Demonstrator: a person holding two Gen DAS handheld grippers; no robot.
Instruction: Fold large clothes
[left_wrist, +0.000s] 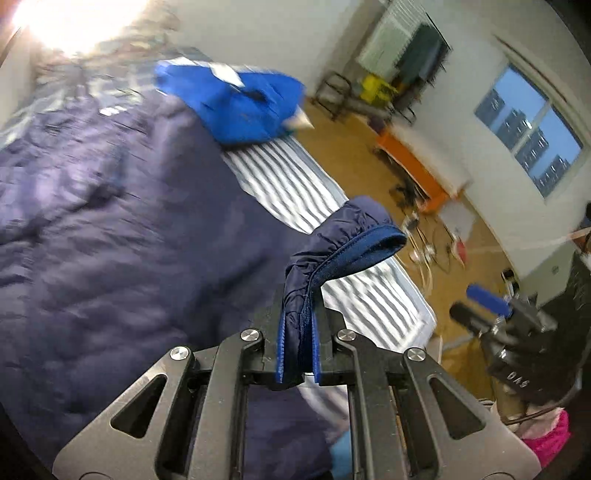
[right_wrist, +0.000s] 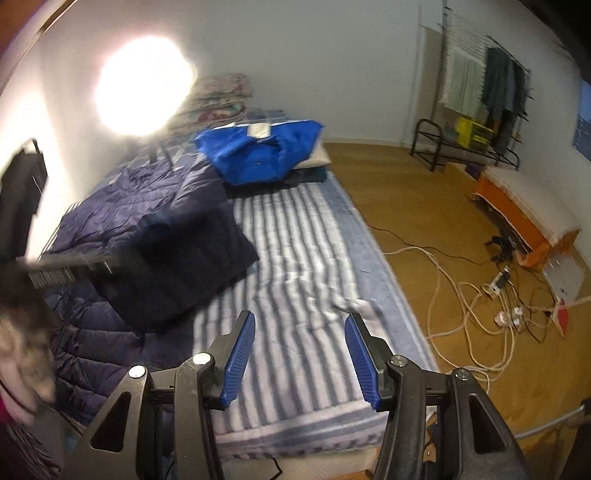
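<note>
A large navy quilted jacket (left_wrist: 110, 221) lies spread on the striped mattress (left_wrist: 288, 181); in the right wrist view the jacket (right_wrist: 155, 236) covers the mattress's left half. My left gripper (left_wrist: 297, 325) is shut on the jacket's sleeve cuff (left_wrist: 354, 240), holding it lifted above the bed. My right gripper (right_wrist: 299, 354) is open and empty above the bare striped mattress (right_wrist: 303, 251) near its front end. It also shows at the right edge of the left wrist view (left_wrist: 487, 302).
A folded bright blue garment (right_wrist: 258, 151) sits at the far end of the bed, with pillows (right_wrist: 218, 99) behind it. Cables and power strips (right_wrist: 491, 295) lie on the wooden floor. An orange bench (right_wrist: 524, 214) and a black rack (right_wrist: 454, 147) stand by the right wall.
</note>
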